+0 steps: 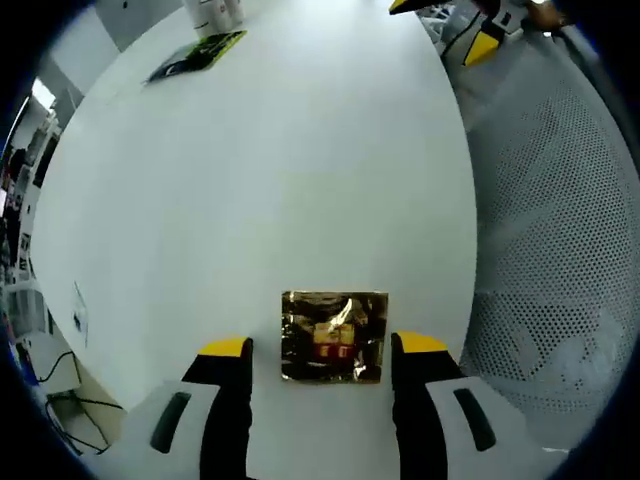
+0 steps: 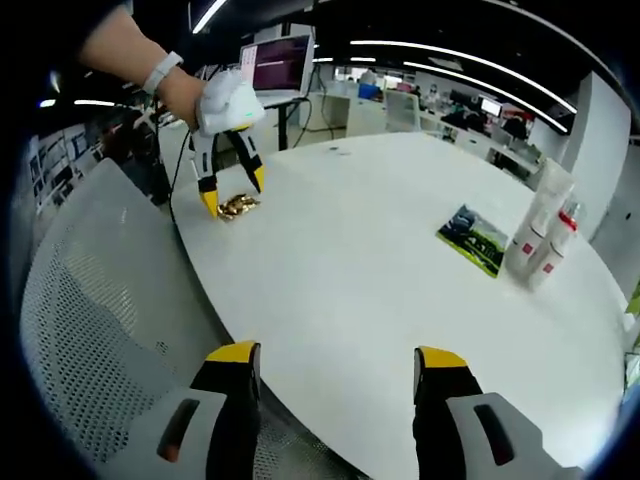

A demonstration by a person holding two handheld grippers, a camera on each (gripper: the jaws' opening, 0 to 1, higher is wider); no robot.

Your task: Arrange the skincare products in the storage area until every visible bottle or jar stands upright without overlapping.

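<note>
A gold foil sachet lies flat on the white round table, near its edge. My left gripper is open, one yellow-tipped jaw on either side of the sachet, not closed on it. The right gripper view shows the same sachet under the left gripper, which a hand holds. Two white bottles with red labels stand upright at the far right, and a green-black sachet lies flat beside them. My right gripper hangs open over the table's near edge, holding nothing.
A grey mesh chair stands against the table edge next to the gold sachet. The bottles and the green sachet lie across the table from my left gripper. A lit screen stands behind the table.
</note>
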